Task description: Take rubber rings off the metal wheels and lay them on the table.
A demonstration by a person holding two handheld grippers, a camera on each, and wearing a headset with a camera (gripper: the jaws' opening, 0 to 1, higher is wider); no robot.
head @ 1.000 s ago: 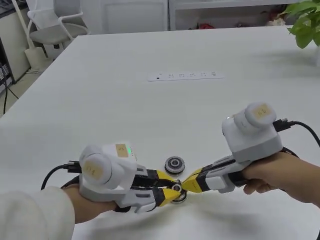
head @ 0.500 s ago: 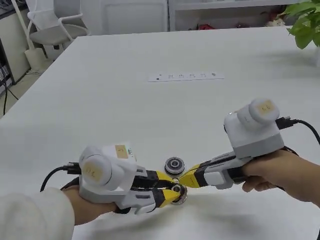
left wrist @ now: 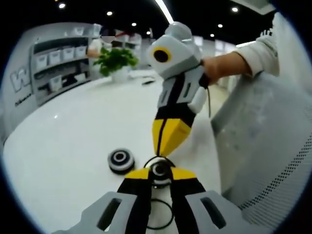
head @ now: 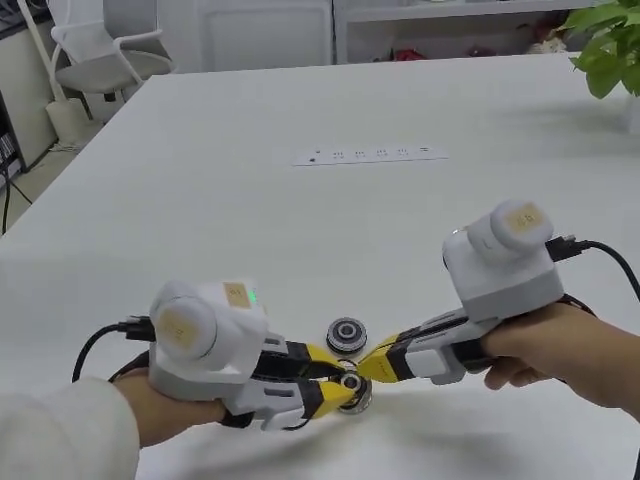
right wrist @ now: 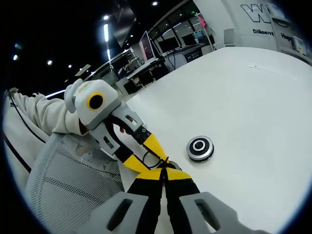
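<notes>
Left gripper point(left wrist: 160, 172): clenched on a small silver metal wheel point(left wrist: 160, 169), held just over the white table point(head: 300, 230).
Right gripper point(right wrist: 165, 176): jaws pressed together tip to tip with the left gripper, nipping the thin black rubber ring point(left wrist: 147, 161) at that wheel's rim.
Second metal wheel point(head: 346, 333): black ring on it, lying flat on the table just beyond both grippers.
Loose black ring point(left wrist: 171, 214): on the table beneath the left gripper.
Writing: a large "W" on the far wall point(left wrist: 17, 78); the smaller line below it is too blurred to read.
</notes>
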